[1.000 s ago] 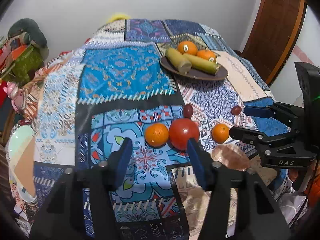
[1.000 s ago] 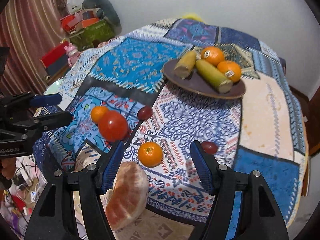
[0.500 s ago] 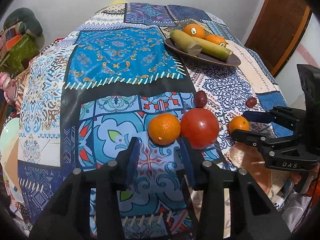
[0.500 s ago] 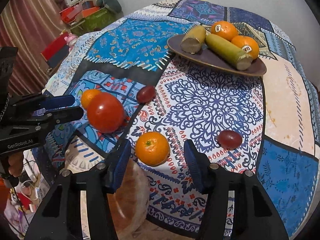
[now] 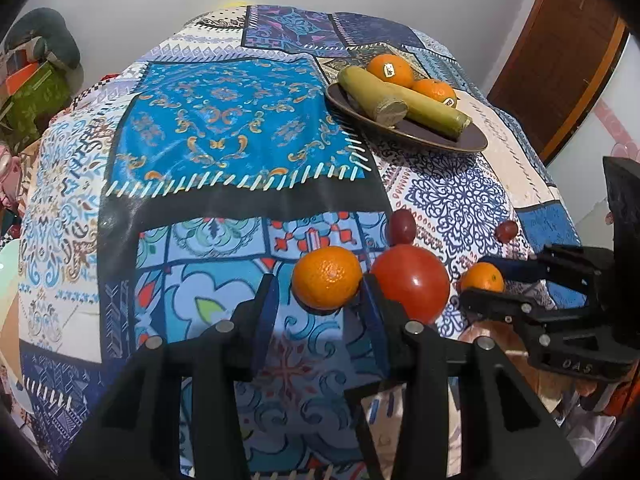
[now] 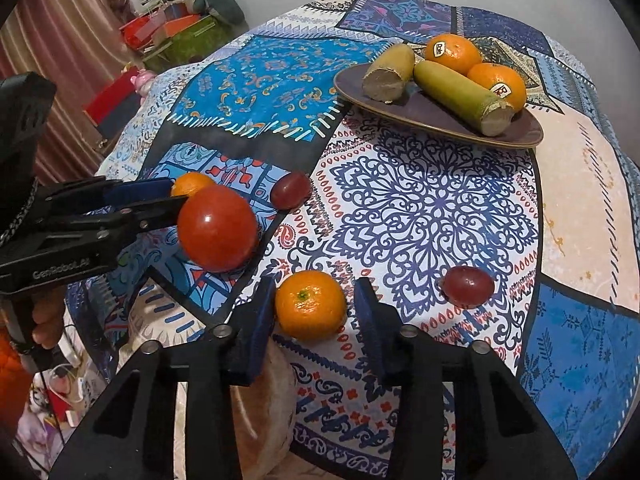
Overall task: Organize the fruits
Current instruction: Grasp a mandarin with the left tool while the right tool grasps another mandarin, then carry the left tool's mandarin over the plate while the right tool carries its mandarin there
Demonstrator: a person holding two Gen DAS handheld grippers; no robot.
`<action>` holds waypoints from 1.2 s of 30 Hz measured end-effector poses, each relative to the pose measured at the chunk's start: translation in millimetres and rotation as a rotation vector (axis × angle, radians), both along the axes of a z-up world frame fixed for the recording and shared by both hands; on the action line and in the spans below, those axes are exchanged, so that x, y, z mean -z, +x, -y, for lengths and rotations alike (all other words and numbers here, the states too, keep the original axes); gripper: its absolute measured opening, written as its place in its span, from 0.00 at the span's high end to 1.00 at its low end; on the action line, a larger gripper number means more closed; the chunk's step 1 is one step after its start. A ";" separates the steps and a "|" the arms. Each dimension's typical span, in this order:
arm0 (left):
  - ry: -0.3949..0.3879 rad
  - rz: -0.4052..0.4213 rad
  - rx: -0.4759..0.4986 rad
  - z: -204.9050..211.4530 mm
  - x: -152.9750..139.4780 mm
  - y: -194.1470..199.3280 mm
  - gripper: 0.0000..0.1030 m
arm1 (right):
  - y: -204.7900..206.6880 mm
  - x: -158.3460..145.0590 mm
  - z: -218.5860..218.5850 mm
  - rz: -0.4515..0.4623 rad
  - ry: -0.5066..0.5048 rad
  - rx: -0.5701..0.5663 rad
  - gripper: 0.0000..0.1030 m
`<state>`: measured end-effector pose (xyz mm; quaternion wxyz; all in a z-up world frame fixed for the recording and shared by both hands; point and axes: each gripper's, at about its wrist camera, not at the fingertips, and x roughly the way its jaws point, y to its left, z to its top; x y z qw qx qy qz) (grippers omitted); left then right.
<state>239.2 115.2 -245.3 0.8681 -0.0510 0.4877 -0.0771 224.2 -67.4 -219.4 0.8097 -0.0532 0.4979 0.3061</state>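
Observation:
On the patterned tablecloth lie two loose oranges, a red tomato point(image 5: 412, 284) and two dark red grapes point(image 6: 290, 194) point(image 6: 468, 286). My left gripper point(image 5: 318, 280) stands open with one orange point(image 5: 327, 278) at its fingertips, and a gap shows at the left pad. The right gripper point(image 6: 314, 284) has its jaws closing around the other orange point(image 6: 310, 306); a sliver of cloth still shows beside the right pad. Further back, a dark plate point(image 6: 440, 124) holds two stickered oranges and two yellow-green cut stalks.
A rounded brown-and-cream object point(image 6: 264, 392) sits below the table's near edge. Boxes and clutter point(image 6: 176, 28) stand beyond the table's left side. In the left wrist view a wooden door point(image 5: 560, 60) is at the right. A hand point(image 6: 46, 320) holds the left gripper.
Both grippers have come down and forward onto the oranges. Both pairs of jaws have narrowed. The right orange, earlier ahead of the tips, now sits between the fingers.

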 end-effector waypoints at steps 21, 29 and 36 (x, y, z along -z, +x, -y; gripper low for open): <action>0.004 0.015 -0.013 8.4 -4.6 12.6 0.64 | 6.0 -13.0 22.5 0.019 0.038 0.039 0.69; 0.023 0.079 -0.020 7.9 -33.9 6.0 0.64 | 20.6 -25.9 37.3 0.050 0.060 0.091 0.69; 0.025 0.143 -0.007 19.8 -62.0 8.0 0.64 | 33.1 -48.9 55.9 0.105 0.101 0.139 0.69</action>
